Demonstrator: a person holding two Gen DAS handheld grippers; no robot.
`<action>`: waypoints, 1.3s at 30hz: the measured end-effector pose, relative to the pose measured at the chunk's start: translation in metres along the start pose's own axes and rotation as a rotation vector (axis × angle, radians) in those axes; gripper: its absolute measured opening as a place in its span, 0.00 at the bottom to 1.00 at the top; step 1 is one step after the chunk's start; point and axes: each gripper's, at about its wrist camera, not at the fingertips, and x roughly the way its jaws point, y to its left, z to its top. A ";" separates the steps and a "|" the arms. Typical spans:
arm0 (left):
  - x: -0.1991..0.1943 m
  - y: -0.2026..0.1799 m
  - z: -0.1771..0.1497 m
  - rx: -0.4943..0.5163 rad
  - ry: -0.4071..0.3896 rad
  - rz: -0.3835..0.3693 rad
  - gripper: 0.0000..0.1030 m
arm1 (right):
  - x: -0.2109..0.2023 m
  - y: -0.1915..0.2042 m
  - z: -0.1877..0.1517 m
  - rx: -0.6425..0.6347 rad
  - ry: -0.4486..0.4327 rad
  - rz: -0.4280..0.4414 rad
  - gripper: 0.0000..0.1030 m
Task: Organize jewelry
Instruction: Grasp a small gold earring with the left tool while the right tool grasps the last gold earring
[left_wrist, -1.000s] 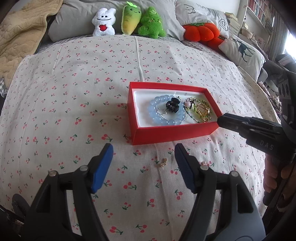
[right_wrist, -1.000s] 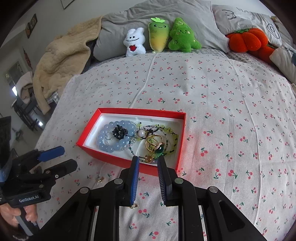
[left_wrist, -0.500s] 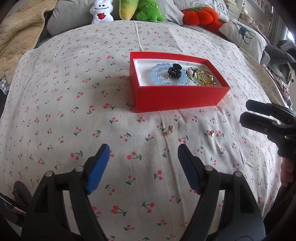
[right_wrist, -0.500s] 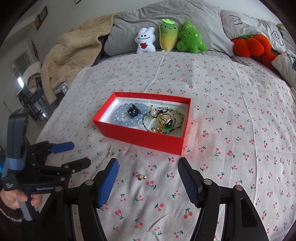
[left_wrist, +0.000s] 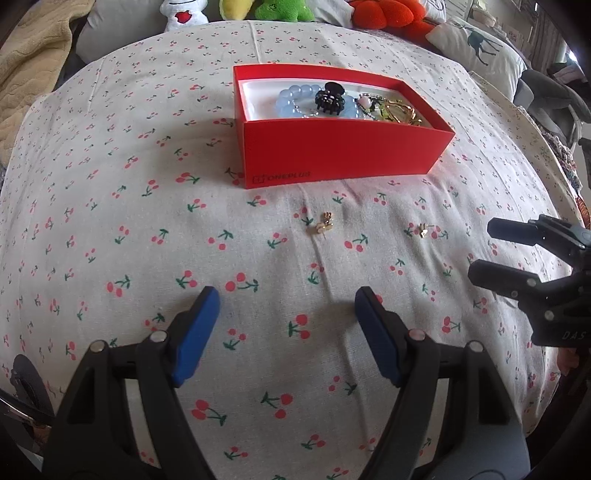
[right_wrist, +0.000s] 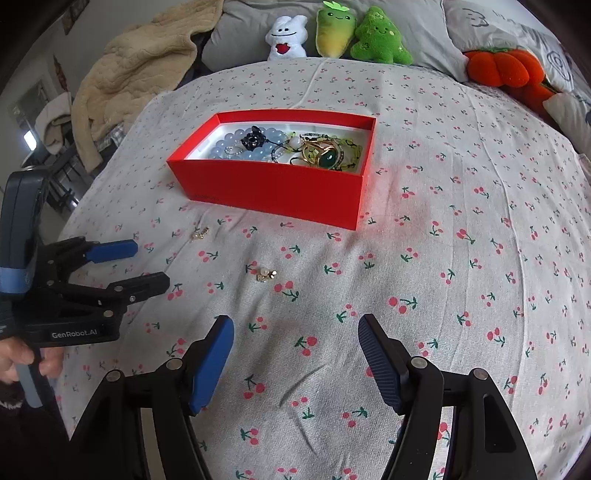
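Note:
A red box sits on the cherry-print bedsheet and holds a blue bead bracelet, a black hair claw and gold pieces. Two small gold earrings lie on the sheet in front of it: one nearer my left gripper, one nearer my right. My left gripper is open and empty, low over the sheet. My right gripper is open and empty, just short of its earring.
Plush toys and grey pillows line the head of the bed. An orange plush pumpkin lies at the back right. A beige blanket is heaped at the back left. The bed edge drops off left.
My right gripper has opened and let a small earring drop onto the sheet. Both grippers have pulled back from the box and dropped lower toward the sheet.

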 end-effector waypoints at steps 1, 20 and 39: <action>0.000 -0.001 0.001 -0.001 -0.003 -0.013 0.72 | 0.001 -0.001 -0.001 0.000 0.003 -0.004 0.69; 0.023 -0.023 0.023 0.029 -0.017 -0.037 0.29 | 0.005 -0.012 -0.002 0.015 0.011 -0.004 0.69; 0.011 -0.021 0.025 0.031 -0.032 0.018 0.12 | 0.006 -0.003 0.005 0.023 0.011 0.001 0.69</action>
